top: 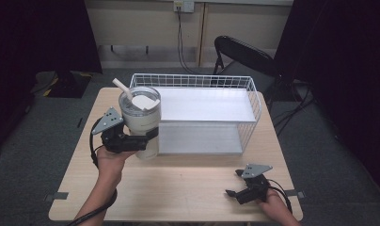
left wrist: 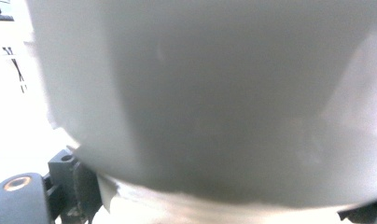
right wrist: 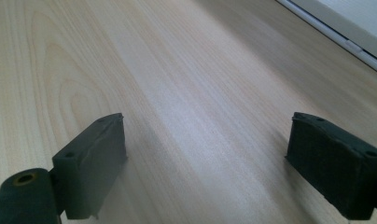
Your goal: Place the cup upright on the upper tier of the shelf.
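Up close, tumbler (left wrist: 214, 93) wall (blurred) hiding left gripper (top: 148, 136) jaws.

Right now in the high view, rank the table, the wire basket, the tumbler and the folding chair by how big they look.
1. Table.
2. Wire basket.
3 and 4. Tumbler and folding chair: unsure. The chair sits farther back and is partly hidden by the basket, so I won't rank them.

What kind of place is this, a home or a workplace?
Probably a lab or studio set up for recording, not a home. Black curtains hang on both sides, tape marks sit on the grey carpet by the table, and a folding chair stands behind the wire basket.
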`<action>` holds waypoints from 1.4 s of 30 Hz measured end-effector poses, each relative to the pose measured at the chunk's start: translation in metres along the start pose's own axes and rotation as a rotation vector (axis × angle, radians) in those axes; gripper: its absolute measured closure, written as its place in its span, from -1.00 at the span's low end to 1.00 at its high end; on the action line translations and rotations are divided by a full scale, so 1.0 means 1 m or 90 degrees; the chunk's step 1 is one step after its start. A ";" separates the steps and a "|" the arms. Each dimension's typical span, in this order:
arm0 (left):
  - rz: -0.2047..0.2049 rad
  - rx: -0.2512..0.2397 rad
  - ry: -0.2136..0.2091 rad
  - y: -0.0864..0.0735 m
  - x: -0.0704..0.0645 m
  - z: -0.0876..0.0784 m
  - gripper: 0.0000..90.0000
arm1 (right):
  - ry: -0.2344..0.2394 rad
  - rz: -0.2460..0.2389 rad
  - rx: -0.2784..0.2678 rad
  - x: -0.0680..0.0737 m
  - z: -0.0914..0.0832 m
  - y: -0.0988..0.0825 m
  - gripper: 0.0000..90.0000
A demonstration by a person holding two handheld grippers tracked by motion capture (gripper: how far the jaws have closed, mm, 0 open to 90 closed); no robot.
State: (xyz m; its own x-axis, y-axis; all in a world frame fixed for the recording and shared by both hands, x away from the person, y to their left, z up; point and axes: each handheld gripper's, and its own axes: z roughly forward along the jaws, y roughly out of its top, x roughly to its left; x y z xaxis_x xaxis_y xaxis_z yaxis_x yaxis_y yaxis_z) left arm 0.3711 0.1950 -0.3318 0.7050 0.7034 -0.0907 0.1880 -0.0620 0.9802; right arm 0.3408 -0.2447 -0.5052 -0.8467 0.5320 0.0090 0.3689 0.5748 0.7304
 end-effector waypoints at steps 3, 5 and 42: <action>0.003 -0.002 -0.003 0.004 -0.001 0.000 -0.79 | 0.000 0.000 0.000 0.000 0.000 0.000 -0.76; 0.006 -0.002 -0.004 0.009 -0.001 0.001 -0.79 | 0.000 0.000 0.000 0.000 0.000 0.000 -0.76; 0.013 0.010 -0.034 0.094 -0.014 0.024 -0.79 | 0.000 0.000 -0.002 0.000 0.000 0.000 -0.75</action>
State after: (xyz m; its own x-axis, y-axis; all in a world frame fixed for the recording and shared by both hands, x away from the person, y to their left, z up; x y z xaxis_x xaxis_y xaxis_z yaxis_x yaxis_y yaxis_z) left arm 0.3953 0.1624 -0.2424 0.7446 0.6626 -0.0810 0.1840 -0.0871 0.9791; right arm 0.3410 -0.2447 -0.5052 -0.8468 0.5319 0.0084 0.3674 0.5734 0.7323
